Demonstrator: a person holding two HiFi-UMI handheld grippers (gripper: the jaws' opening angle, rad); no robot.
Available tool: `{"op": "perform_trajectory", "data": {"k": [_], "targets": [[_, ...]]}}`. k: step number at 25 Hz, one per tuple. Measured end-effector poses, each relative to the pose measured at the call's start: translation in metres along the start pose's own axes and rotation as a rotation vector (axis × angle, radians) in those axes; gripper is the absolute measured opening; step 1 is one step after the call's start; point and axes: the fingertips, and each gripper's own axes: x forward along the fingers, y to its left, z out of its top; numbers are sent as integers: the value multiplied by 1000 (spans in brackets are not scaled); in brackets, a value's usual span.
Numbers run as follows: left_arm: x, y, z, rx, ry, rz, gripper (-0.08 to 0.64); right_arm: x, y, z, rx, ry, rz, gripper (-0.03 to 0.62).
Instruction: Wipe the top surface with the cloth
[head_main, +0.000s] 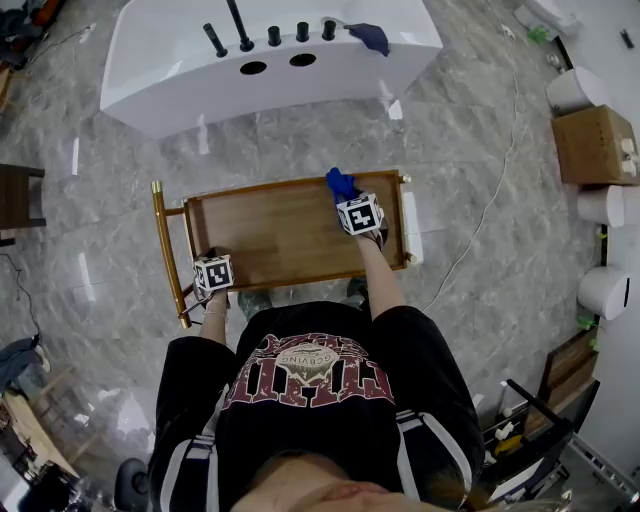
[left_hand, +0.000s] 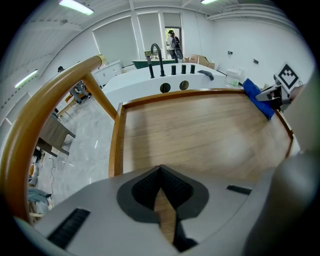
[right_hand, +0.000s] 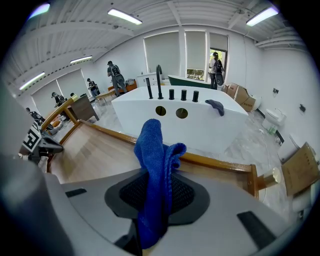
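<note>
A wooden cart top (head_main: 280, 232) with a raised rim lies below me. The blue cloth (head_main: 341, 184) hangs bunched at the top's far right corner, with my right gripper (head_main: 348, 200) shut on it. In the right gripper view the cloth (right_hand: 155, 160) sticks up between the pads, over the wood near the far rail (right_hand: 210, 161). My left gripper (head_main: 214, 260) sits at the front left edge, and in its own view its pads (left_hand: 172, 187) are closed on a strip of the cart's front rail. From there the cloth (left_hand: 258, 95) shows at the far right.
A white bathtub (head_main: 270, 60) with black fittings stands just beyond the cart, a dark rag (head_main: 368, 37) on its rim. The cart's curved golden handle (head_main: 166, 250) is on the left. A cardboard box (head_main: 595, 143) and white rolls stand at the right; a cable (head_main: 490, 205) crosses the floor.
</note>
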Motion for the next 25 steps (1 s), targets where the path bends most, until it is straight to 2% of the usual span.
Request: {"op": "perform_trajectory", "data": {"k": [14,17,21,25], "targets": [[-4,1,-2,-5,17,25,49,-12,-31,-11,52,-13,-29,95],[-5,-4,1,26,38,47,48,-15,-38,-14,63,-13,-34,95],[-5,-44,22,61,21,-37,49,-16,-39,-16,90,-13,-26,95],[-11,-127,60,136,-26,-161,49,-18,-41,-18,99,-25,-41,95]]}}
